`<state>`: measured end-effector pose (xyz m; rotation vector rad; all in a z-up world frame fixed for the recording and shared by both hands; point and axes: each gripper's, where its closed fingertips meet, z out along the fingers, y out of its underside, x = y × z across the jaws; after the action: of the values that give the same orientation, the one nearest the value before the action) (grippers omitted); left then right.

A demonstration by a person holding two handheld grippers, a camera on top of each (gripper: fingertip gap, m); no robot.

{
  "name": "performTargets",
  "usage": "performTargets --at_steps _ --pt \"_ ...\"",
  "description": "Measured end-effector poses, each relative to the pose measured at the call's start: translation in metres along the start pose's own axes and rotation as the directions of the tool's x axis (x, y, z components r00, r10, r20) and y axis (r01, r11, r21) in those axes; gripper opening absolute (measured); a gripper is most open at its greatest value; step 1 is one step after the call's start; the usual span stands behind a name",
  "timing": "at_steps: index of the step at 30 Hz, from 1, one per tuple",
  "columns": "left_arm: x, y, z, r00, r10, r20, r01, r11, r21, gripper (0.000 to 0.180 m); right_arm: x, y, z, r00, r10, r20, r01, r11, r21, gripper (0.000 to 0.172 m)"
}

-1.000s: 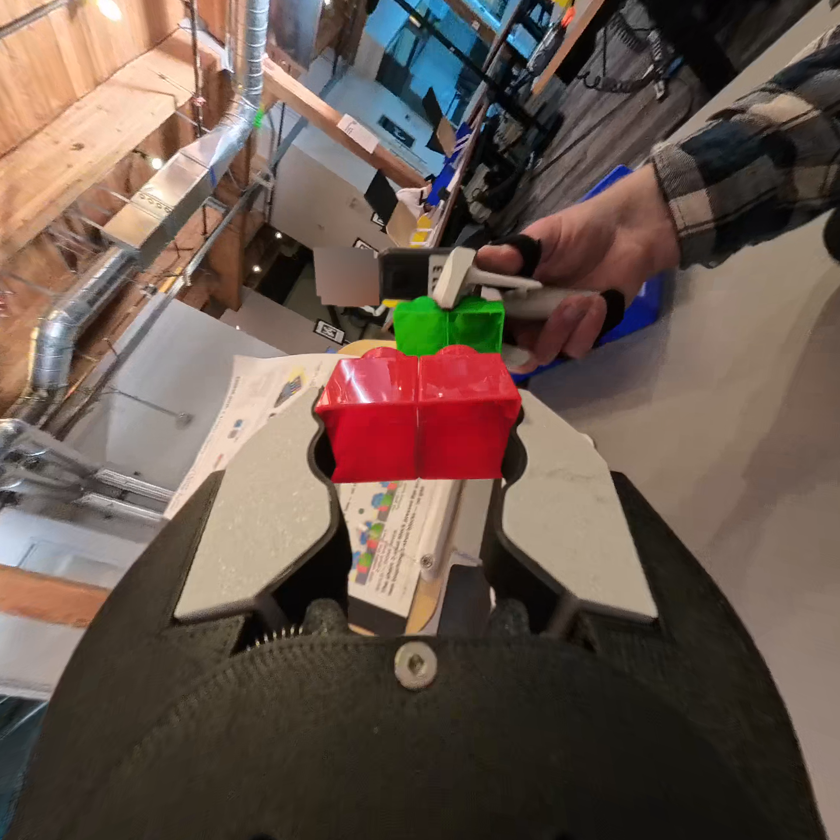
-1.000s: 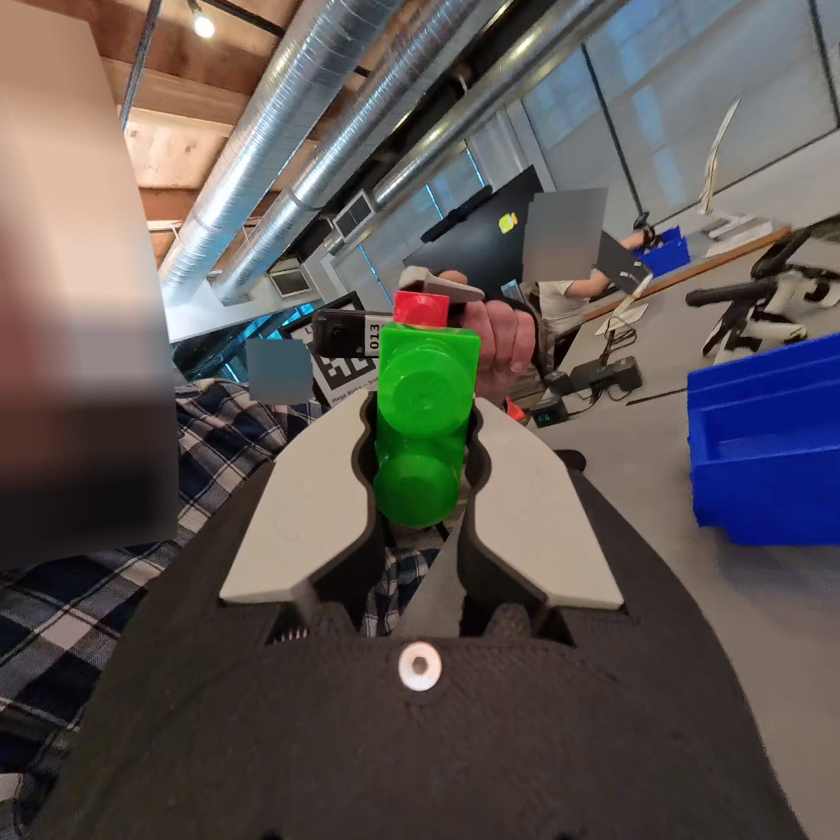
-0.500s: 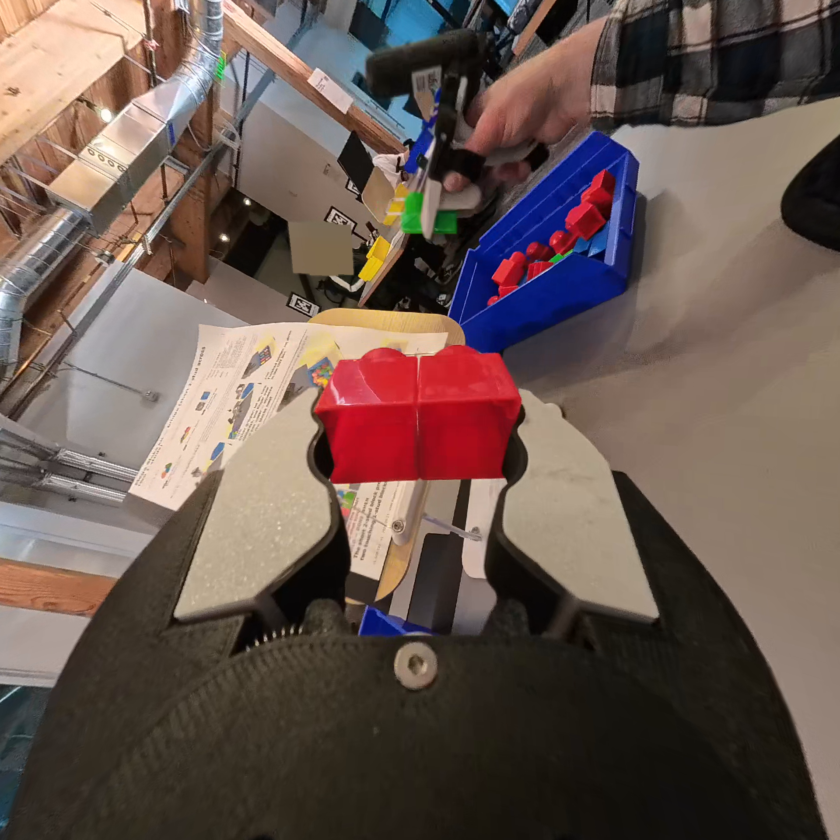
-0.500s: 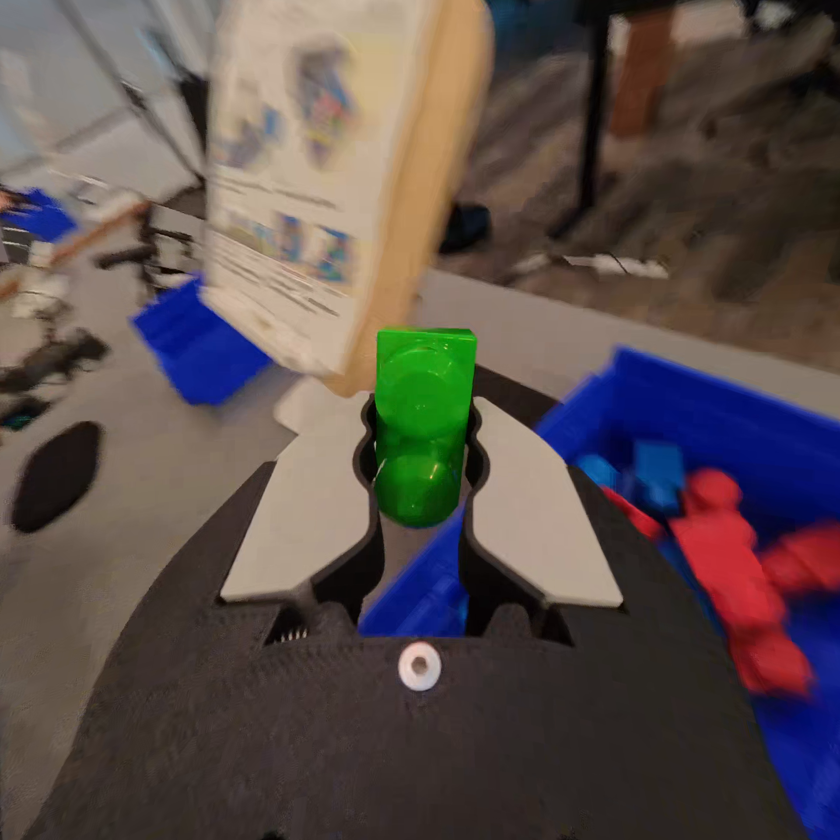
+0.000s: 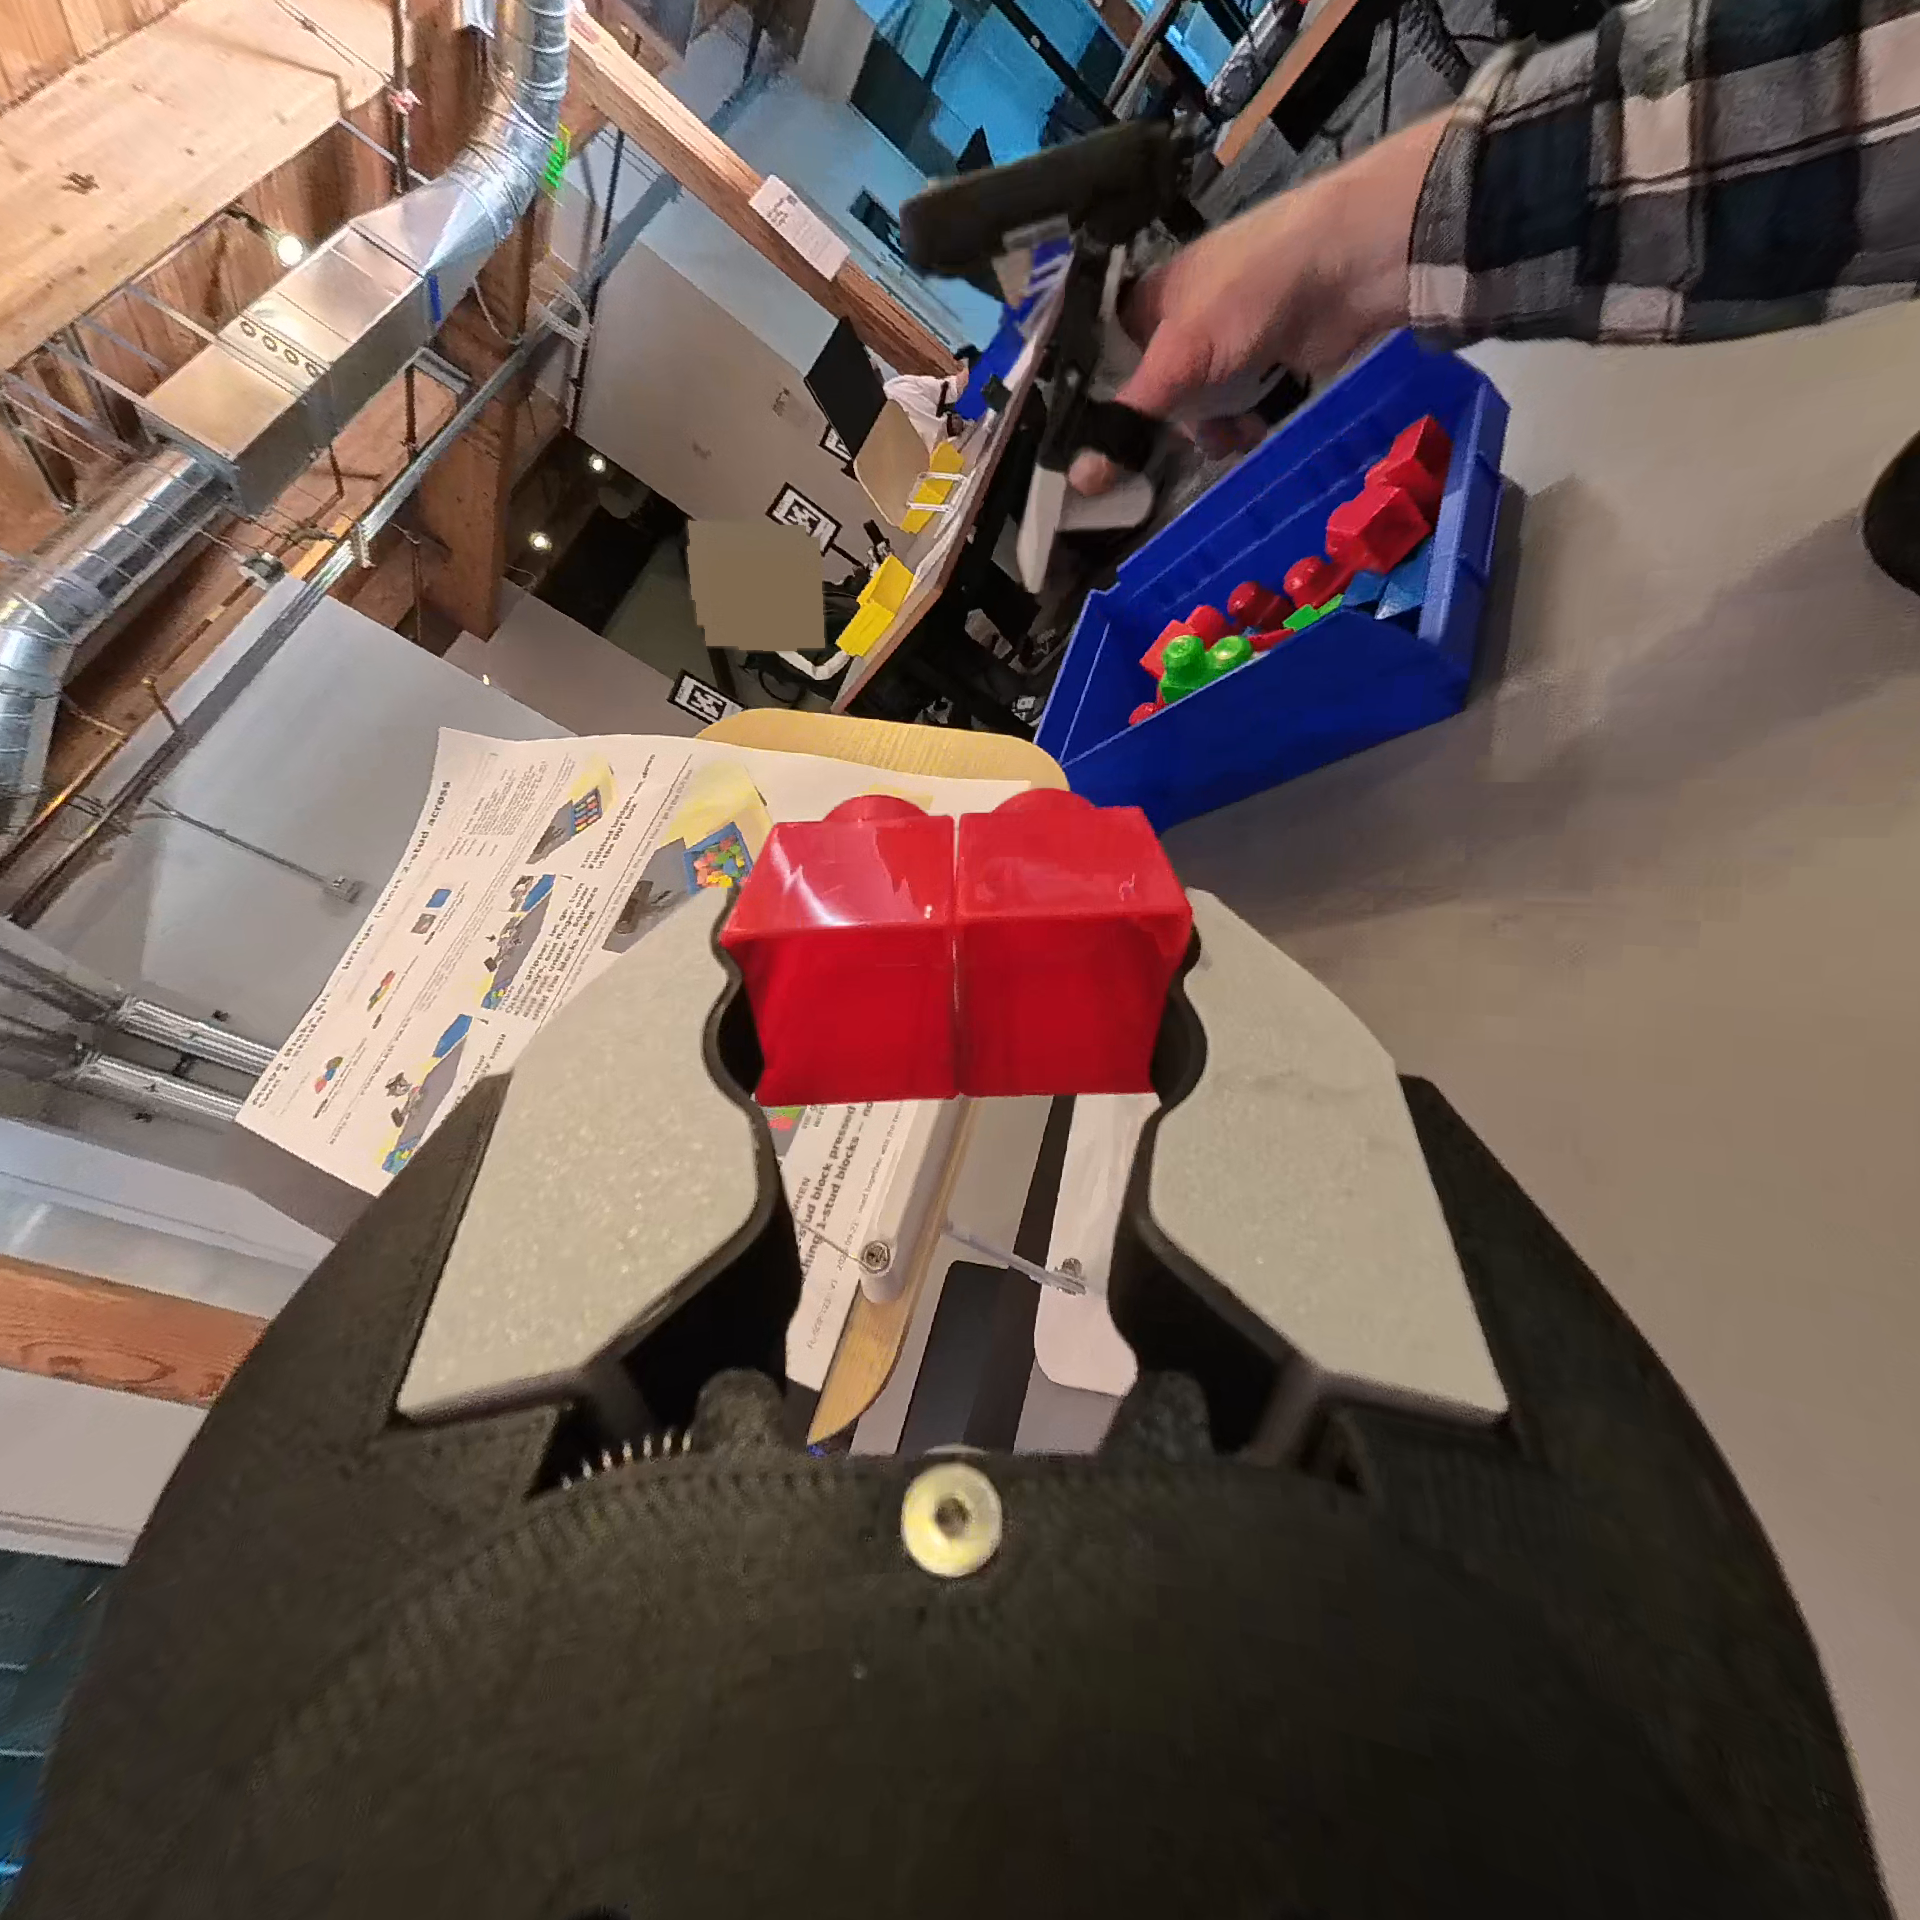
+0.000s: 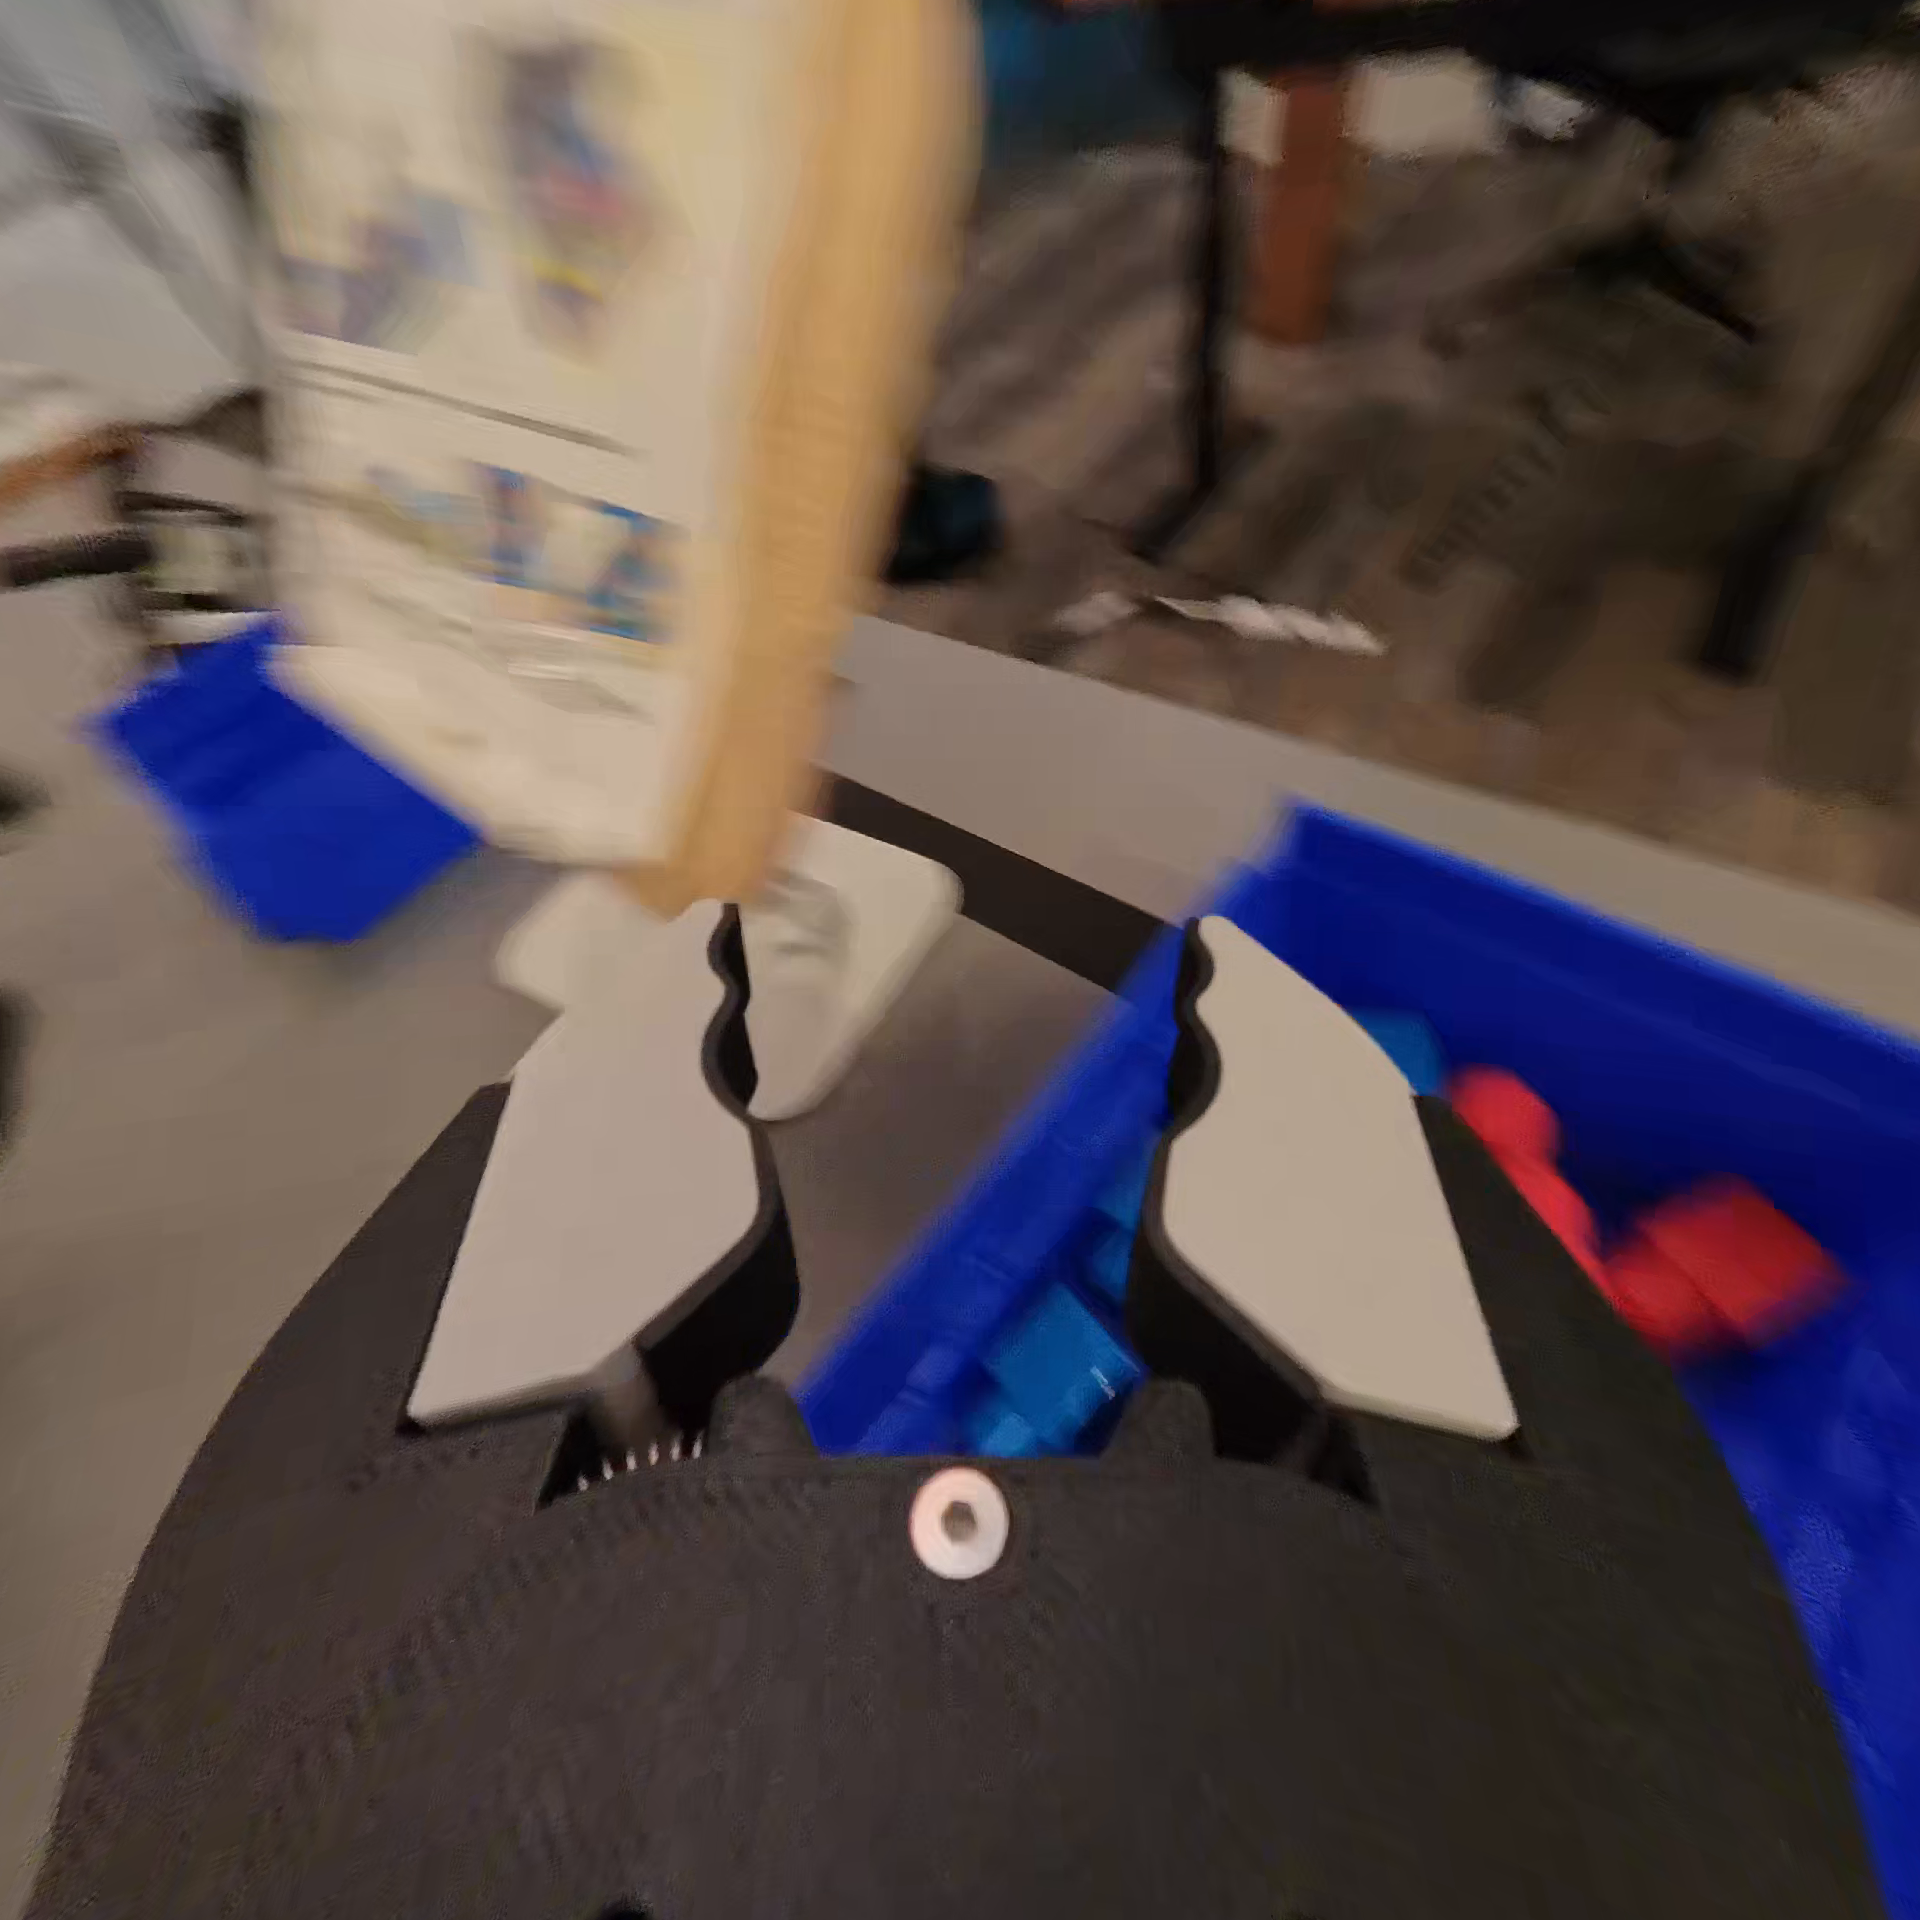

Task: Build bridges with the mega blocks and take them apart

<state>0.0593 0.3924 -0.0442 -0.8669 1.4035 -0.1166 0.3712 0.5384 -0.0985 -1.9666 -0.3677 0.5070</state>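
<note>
Gone from the right gripper (image 6: 961, 1023) is the green block it pinched half a second ago; its two matte grey fingers now stand wide apart with nothing between them, over the near wall of the glossy blue plastic bin (image 6: 1621, 966). Nearer, the left gripper (image 5: 956, 997) presses its two speckled grey pads against two shiny red one-stud plastic blocks (image 5: 951, 977) set side by side. Beyond stand a printed instruction sheet (image 5: 468, 935) on a wooden board, then the bin with a green two-stud block (image 5: 1195, 660) among several red blocks.
</note>
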Motion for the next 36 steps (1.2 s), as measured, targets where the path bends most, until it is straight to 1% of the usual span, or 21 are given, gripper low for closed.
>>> performTargets --at_steps 1,2,3,4,5,6,8,10,12,13,15,18,21,23,25,28,30,34,36 --pt "0.0 0.0 0.001 1.0 -0.009 0.001 0.009 1.0 0.007 0.073 -0.037 -0.014 -0.002 0.99 -0.067 0.127 0.061 0.997 0.044 0.073" --pt "0.0 -0.001 0.002 1.0 -0.024 -0.007 0.024 1.0 0.018 0.073 -0.074 -0.024 -0.004 0.964 -0.132 0.231 0.114 0.99 0.087 0.073" --pt "0.0 -0.003 0.002 0.999 -0.036 -0.005 0.036 0.999 0.033 0.073 -0.109 -0.033 -0.006 0.928 -0.167 0.332 0.133 0.983 0.125 0.073" --pt "-0.001 -0.004 0.002 0.999 -0.05 -0.004 0.05 0.998 0.045 0.073 -0.149 -0.038 -0.01 0.868 -0.185 0.462 0.127 0.98 0.154 0.073" --pt "-0.001 -0.006 0.002 0.998 -0.063 -0.012 0.063 0.996 0.061 0.073 -0.188 -0.039 -0.015 0.781 -0.192 0.595 0.112 0.979 0.168 0.074" --pt "-0.001 -0.009 0.002 0.998 -0.064 -0.017 0.065 0.995 0.074 0.073 -0.22 -0.037 -0.017 0.699 -0.179 0.692 0.096 0.983 0.158 0.075" --pt "-0.002 -0.011 0.003 0.999 -0.035 -0.013 0.036 0.997 0.071 0.074 -0.275 -0.027 -0.02 0.534 -0.144 0.833 0.083 0.99 0.118 0.076" --pt "-0.001 -0.017 0.003 1.0 -0.015 -0.016 0.017 0.995 0.095 0.074 -0.317 -0.014 -0.02 0.384 -0.062 0.921 0.06 0.997 0.042 0.079" --pt "0.002 -0.023 0.004 1.0 0.001 -0.026 0.002 0.994 0.11 0.073 -0.348 -0.003 -0.02 0.236 0.025 0.971 0.023 0.999 -0.031 0.08" --pt "0.003 -0.026 0.005 0.999 0.013 -0.032 -0.009 0.993 0.117 0.073 -0.359 0.0 -0.018 0.181 0.07 0.981 -0.003 0.998 -0.07 0.079" --pt "0.006 -0.03 0.006 0.999 0.034 -0.038 -0.029 0.992 0.123 0.074 -0.374 0.007 -0.015 0.097 0.128 0.987 -0.028 0.992 -0.126 0.068" --pt "0.01 -0.035 0.007 0.997 0.045 -0.055 -0.037 0.989 0.14 0.073 -0.383 0.01 -0.011 0.031 0.164 0.986 -0.075 0.984 -0.161 0.055" --pt "0.016 -0.034 0.009 0.995 0.068 -0.07 -0.059 0.99 0.127 0.073 -0.387 0.015 -0.013 0.001 0.16 0.987 -0.061 0.985 -0.16 0.041" --pt "0.018 -0.035 0.008 0.994 0.053 -0.092 -0.04 0.989 0.142 0.073 -0.387 0.016 -0.013 0.004 0.157 0.988 -0.052 0.986 -0.156 0.039" --pt "0.018 -0.033 0.009 0.994 0.073 -0.085 -0.061 0.989 0.131 0.073 -0.386 0.017 -0.013 0.001 0.156 0.988 -0.052 0.986 -0.156 0.038" --pt "0.017 -0.032 0.009 0.993 0.068 -0.094 -0.056 0.99 0.126 0.073 -0.386 0.014 -0.011 0.005 0.167 0.986 -0.075 0.983 -0.166 0.039" --pt "0.017 -0.033 0.009 0.992 0.079 -0.098 -0.067 0.99 0.122 0.073 -0.386 0.014 -0.013 -0.028 0.185 0.982 -0.088 0.978 -0.187 0.039" --pt "0.02 -0.032 0.008 0.989 0.082 -0.124 -0.067 0.991 0.118 0.073 -0.387 0.014 -0.013 -0.04 0.183 0.982 -0.096 0.978 -0.186 0.041" --pt "0.019 -0.031 0.008 0.989 0.094 -0.111 -0.082 0.991 0.107 0.073 -0.387 0.014 -0.011 0.001 0.149 0.989 -0.096 0.984 -0.148 0.039"
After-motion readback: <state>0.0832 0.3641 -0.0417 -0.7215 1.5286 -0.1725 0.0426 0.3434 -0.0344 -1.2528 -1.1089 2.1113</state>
